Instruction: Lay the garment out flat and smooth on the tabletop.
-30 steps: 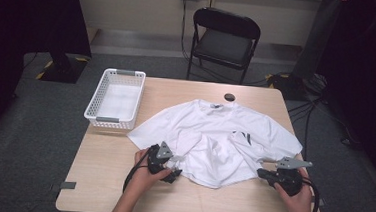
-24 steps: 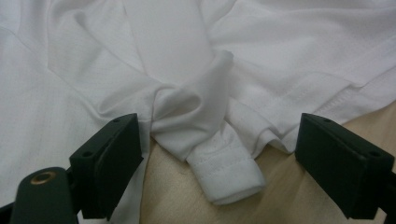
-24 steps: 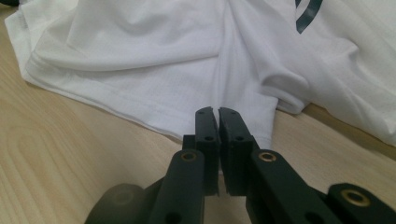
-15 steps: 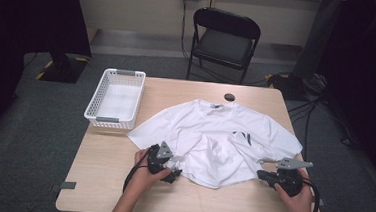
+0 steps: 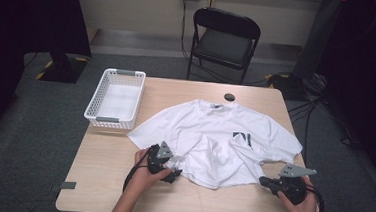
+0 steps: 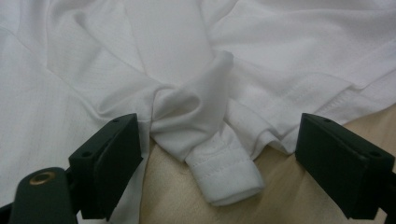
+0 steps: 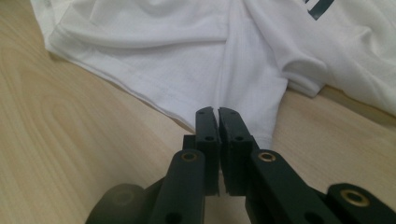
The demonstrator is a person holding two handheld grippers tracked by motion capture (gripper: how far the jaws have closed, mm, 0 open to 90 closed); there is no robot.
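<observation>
High view: rumpled white T-shirt

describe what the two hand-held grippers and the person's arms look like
Both are black. The left hand-held gripper and the right hand-held gripper each carry a grey three-cornered plate on top and trail a black cable looping back toward the person. Up close, the jaws are blocky matte black pads with small screw holes, on arms with brass-coloured pivot rings. The forearms are bare, with no sleeves in sight.
</observation>
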